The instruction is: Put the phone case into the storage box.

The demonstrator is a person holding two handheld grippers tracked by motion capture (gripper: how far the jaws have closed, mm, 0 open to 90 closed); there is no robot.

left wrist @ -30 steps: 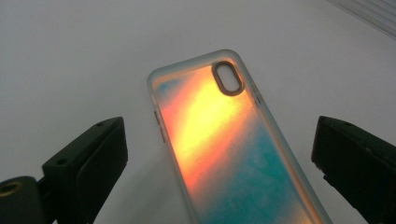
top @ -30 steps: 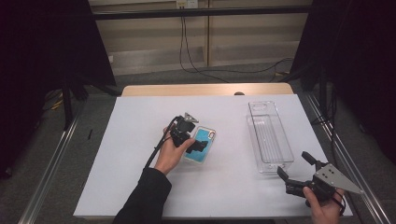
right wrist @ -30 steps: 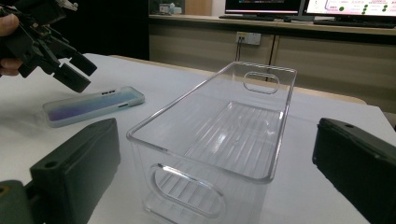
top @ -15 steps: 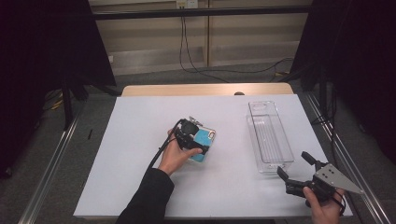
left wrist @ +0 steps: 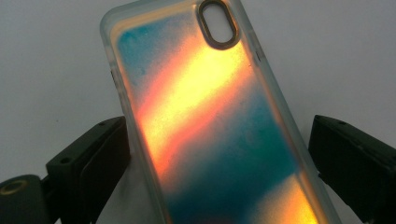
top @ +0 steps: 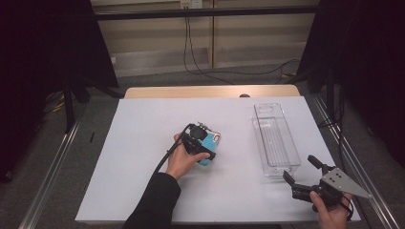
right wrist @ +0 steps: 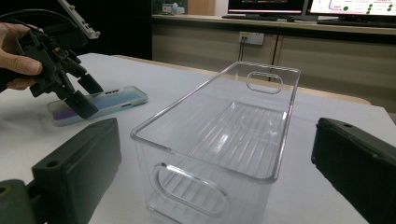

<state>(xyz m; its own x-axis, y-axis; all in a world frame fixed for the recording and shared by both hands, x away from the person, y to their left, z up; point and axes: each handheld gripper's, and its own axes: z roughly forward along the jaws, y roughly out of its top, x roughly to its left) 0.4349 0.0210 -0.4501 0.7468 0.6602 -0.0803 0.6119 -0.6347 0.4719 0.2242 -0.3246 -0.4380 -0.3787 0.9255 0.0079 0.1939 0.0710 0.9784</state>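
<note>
Closing left gripper (top: 204, 144) jaws around phone case (left wrist: 210, 121) flat on table (top: 143, 143); pads not touching yet. Right gripper (top: 300, 174) spread, idle by clear bin (top: 276, 138). Next: pinch edges squarely, lift.

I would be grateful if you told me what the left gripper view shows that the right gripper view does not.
The left gripper view alone shows the phone case close up: its oval camera cut-out, orange and teal sheen, and the left gripper astride it, jaws just closing, right jaw still apart from its edge. The right gripper view alone shows the clear bin, empty, beyond the open right gripper, monitors behind, and the hand holding the left gripper. Both show the case lying flat on the white table.
</note>
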